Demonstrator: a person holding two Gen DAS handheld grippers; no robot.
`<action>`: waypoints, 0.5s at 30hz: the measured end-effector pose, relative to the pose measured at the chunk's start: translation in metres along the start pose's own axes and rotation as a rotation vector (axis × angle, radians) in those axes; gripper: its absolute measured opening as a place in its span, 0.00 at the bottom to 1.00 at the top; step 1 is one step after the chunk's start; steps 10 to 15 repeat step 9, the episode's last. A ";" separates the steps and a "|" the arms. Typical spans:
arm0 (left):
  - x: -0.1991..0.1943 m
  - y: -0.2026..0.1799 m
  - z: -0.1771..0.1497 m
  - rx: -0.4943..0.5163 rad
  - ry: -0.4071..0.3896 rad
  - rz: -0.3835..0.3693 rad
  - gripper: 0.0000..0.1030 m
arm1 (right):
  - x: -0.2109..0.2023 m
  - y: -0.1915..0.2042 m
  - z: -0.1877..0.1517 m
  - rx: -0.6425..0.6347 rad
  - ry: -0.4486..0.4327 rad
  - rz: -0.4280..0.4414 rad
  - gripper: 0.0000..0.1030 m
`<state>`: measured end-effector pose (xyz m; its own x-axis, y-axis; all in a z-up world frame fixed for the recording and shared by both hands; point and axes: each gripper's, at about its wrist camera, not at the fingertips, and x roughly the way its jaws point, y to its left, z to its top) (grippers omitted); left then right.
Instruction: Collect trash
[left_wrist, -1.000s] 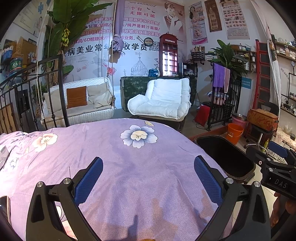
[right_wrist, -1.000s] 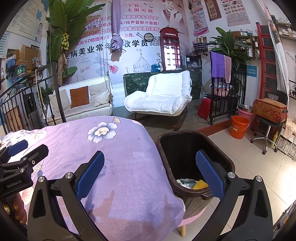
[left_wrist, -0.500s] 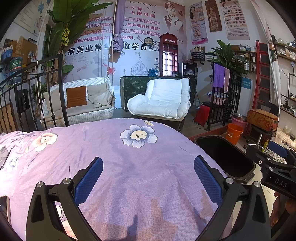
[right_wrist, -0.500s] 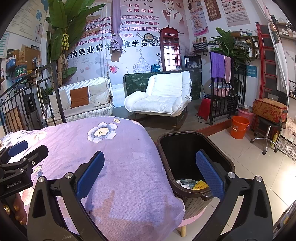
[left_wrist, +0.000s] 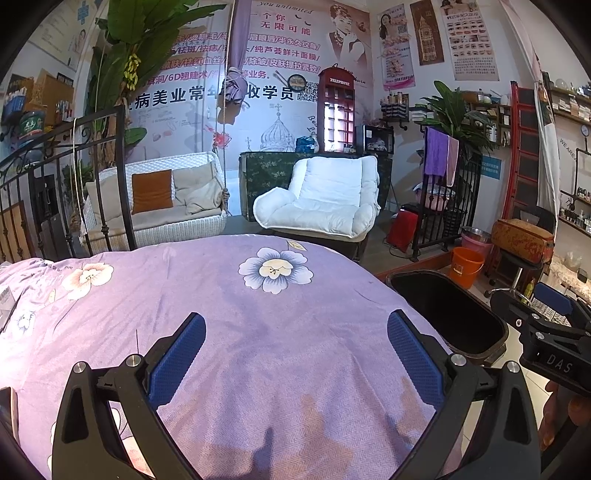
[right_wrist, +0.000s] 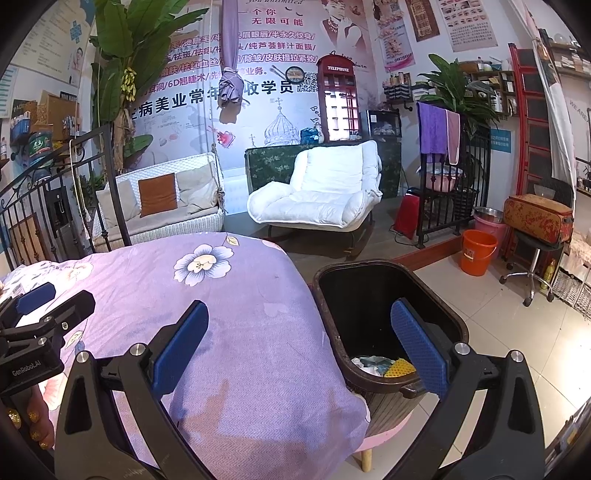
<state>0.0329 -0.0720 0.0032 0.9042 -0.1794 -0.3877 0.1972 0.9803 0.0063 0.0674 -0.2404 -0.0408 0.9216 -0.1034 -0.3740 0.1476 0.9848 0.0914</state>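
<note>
Right wrist view, both grippers (right_wrist: 295, 345) (left_wrist: 295, 349) spread empty, woven-sided oval bin (right_wrist: 384, 269), purple floral sheet (right_wrist: 240, 295).

You are working with two matching black-framed grippers: the left gripper (left_wrist: 295, 354) and right gripper (right_wrist: 299, 343) are each showing blue textured pads (left_wrist: 177, 358), silver screws, and white lettering; your nails are wearing gold glitter polish.

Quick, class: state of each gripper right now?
Left gripper: open, empty, above the purple bedcover.
Right gripper: open, empty, beside the trash bin.
</note>
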 end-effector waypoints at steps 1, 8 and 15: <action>0.000 0.000 0.000 0.001 0.000 0.001 0.95 | 0.000 0.000 -0.001 0.001 0.000 -0.001 0.95; 0.000 0.000 -0.001 0.002 0.005 0.002 0.95 | 0.000 0.000 -0.004 0.007 0.003 -0.001 0.95; 0.000 0.000 -0.001 0.002 0.005 0.002 0.95 | 0.000 0.000 -0.003 0.007 0.004 -0.001 0.95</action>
